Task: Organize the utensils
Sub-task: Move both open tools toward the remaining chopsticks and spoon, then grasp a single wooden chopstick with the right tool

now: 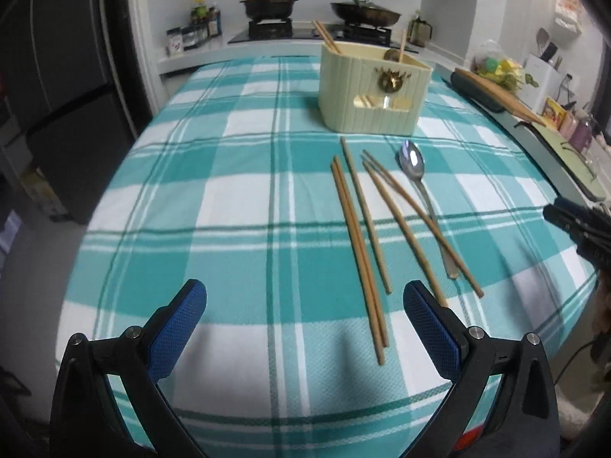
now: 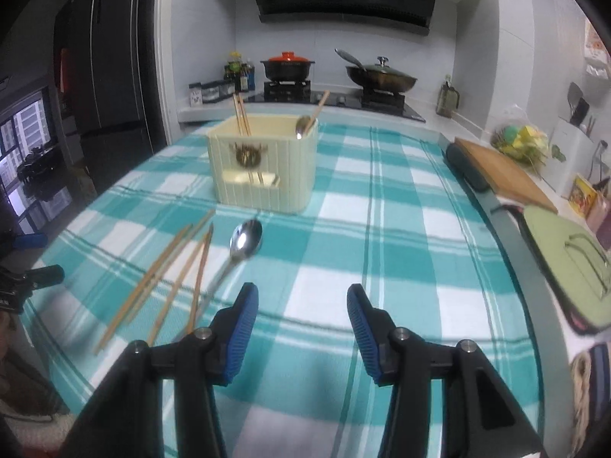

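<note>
Several wooden chopsticks [image 1: 359, 244] lie loose on the teal checked tablecloth, also in the right wrist view [image 2: 168, 278]. A metal spoon [image 1: 414, 168] lies beside them, its handle crossed by a chopstick; it also shows in the right wrist view [image 2: 246, 242]. A cream utensil holder [image 1: 372, 87] stands behind, with chopsticks and a spoon in it, and shows in the right wrist view [image 2: 263, 164]. My left gripper [image 1: 305, 297] is open and empty, just left of the chopsticks' near ends. My right gripper [image 2: 301, 301] is open and empty, right of the spoon handle.
The tablecloth [image 1: 229, 198] covers the table. A wooden cutting board [image 2: 500, 168] and a green mat [image 2: 565, 267] sit on the counter at the right. A stove with a red-lidded pot [image 2: 287, 65] and a wok [image 2: 380, 74] is behind.
</note>
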The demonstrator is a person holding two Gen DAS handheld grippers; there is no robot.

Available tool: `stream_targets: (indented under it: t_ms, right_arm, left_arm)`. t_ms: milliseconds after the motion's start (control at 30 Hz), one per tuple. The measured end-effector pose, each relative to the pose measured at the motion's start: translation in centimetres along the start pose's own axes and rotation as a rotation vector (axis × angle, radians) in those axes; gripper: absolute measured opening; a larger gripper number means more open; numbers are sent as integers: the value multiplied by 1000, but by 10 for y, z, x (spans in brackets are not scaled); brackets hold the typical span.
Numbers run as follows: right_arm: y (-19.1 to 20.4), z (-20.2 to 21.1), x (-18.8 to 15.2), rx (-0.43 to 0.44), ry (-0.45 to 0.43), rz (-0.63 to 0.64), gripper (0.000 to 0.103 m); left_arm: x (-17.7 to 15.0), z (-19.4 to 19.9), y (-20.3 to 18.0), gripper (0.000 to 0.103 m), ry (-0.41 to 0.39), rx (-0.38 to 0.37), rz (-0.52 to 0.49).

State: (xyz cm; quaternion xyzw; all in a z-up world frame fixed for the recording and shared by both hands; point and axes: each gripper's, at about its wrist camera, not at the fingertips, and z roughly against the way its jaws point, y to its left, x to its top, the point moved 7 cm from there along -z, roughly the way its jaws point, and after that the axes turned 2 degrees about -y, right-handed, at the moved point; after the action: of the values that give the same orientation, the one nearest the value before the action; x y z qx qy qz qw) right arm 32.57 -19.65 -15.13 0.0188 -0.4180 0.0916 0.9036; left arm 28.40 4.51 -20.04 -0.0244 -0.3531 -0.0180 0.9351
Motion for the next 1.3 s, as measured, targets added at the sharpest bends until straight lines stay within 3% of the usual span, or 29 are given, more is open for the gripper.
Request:
stream_targets:
  t_ms: [167, 367, 600, 867, 1133, 1167, 1233, 1300]
  right_arm:
    - [-3, -9, -56, 7, 98, -104, 49]
    - [19, -25, -67, 46, 149, -45, 48]
    - [54, -45, -52, 128, 159, -18, 48]
    - [99, -78, -9, 225, 179, 86, 28]
    - [125, -145, 0, 230, 296, 161, 20]
    - [126, -150, 0, 230, 296, 168, 20]
    - [126, -152, 1, 221, 287, 176, 6]
    - [124, -150, 5, 222, 274, 152, 6]
  left_arm:
    - [-22, -15, -11, 103, 50, 20, 12]
    - [-22, -22, -10, 103, 70, 11, 50]
    - [-28, -31, -5, 103, 97, 12, 78]
    - [-32, -38, -1, 102, 122, 5, 117]
    - [-33, -34, 10, 103, 112, 26, 128]
    - [-33, -35, 12, 103, 113, 28, 130]
    - [-32, -38, 13, 103, 120, 26, 132]
    - [-31, -42, 14, 103, 126, 28, 131]
